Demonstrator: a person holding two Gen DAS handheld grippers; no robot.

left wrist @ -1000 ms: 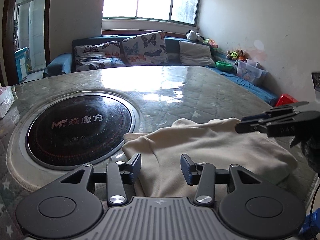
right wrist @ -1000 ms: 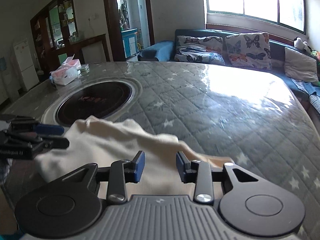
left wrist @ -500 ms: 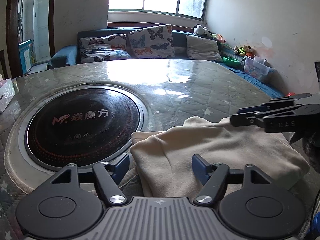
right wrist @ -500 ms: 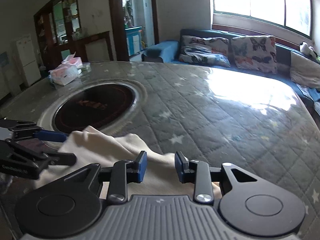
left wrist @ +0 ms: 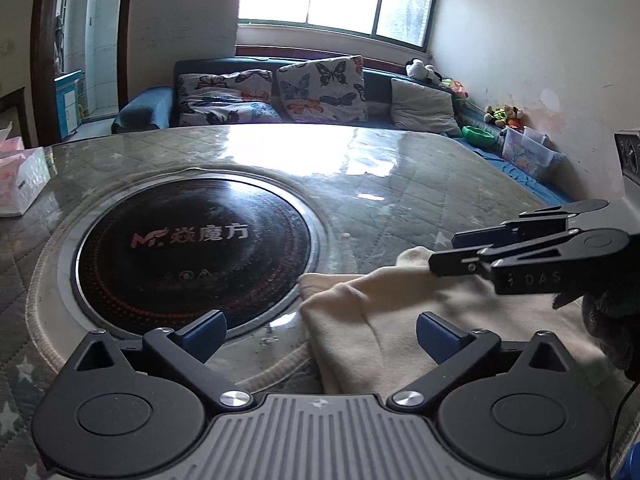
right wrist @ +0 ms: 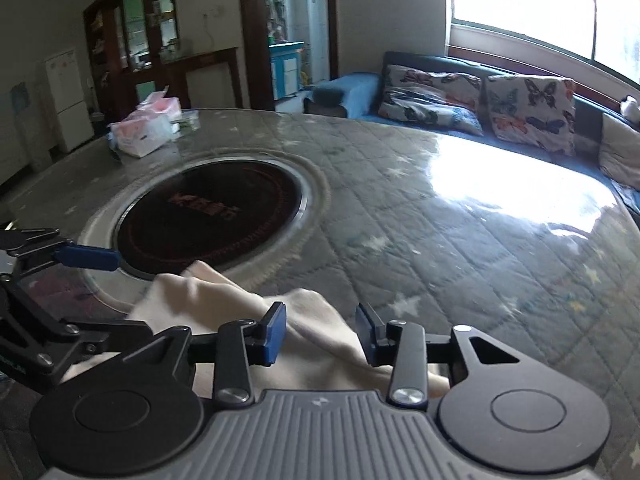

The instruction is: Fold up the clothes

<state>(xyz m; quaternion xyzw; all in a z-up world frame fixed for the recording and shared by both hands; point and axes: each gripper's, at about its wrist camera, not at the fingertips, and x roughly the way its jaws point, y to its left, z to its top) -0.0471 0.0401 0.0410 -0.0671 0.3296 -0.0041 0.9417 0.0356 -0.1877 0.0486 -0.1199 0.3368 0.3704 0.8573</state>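
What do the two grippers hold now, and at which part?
Nothing is held. The left gripper and the right gripper are both open, above the folded cream garment, with no cloth pinched between the fingers.

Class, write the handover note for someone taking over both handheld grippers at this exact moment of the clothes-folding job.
Left gripper: open wide, empty, low over the left edge of the cream garment.
Right gripper: open, empty, over the garment's right part.
The garment lies bunched in a rough fold on the quilted table, its far corner overlapping the rim of the black round hob. A tissue box sits at the far side.
Done: a rough fold, neither gripper gripping.
Left: square the edges, probably fold again.
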